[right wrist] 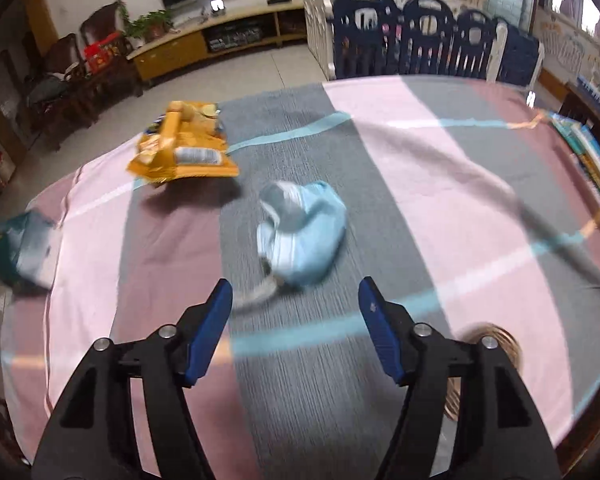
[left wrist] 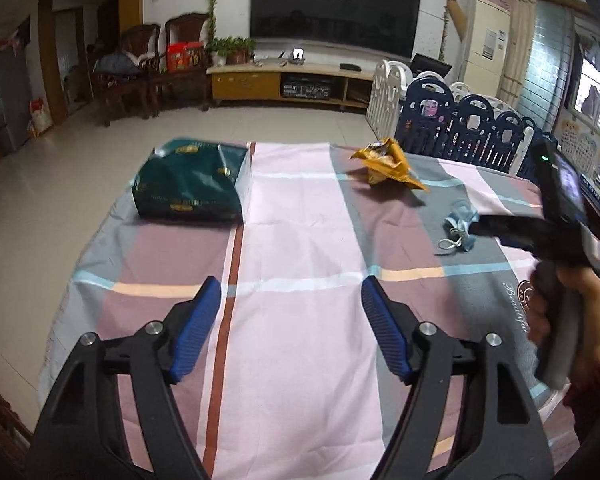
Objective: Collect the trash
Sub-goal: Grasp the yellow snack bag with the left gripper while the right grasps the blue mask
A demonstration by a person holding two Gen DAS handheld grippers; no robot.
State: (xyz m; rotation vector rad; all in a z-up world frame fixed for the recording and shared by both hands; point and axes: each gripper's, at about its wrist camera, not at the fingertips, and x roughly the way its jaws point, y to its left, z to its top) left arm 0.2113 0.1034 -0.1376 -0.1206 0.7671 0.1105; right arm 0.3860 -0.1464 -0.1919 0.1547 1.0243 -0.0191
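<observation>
A crumpled light blue face mask (right wrist: 302, 236) lies on the striped tablecloth just ahead of my open, empty right gripper (right wrist: 296, 296); the right wrist view is motion-blurred. The mask also shows in the left wrist view (left wrist: 460, 228), with the right gripper's fingers (left wrist: 496, 226) right beside it. A crumpled yellow snack wrapper (right wrist: 182, 148) lies farther back left; it also shows in the left wrist view (left wrist: 388, 166). A dark green bag (left wrist: 192, 184) sits at the table's far left. My left gripper (left wrist: 292, 292) is open and empty over the pink stripe.
The table (left wrist: 300, 320) is covered with a pink, grey and mauve cloth. A blue and white playpen fence (right wrist: 420, 36) stands behind it. Books (right wrist: 592, 160) lie at the right edge. A woven coaster (right wrist: 488, 340) lies by my right finger.
</observation>
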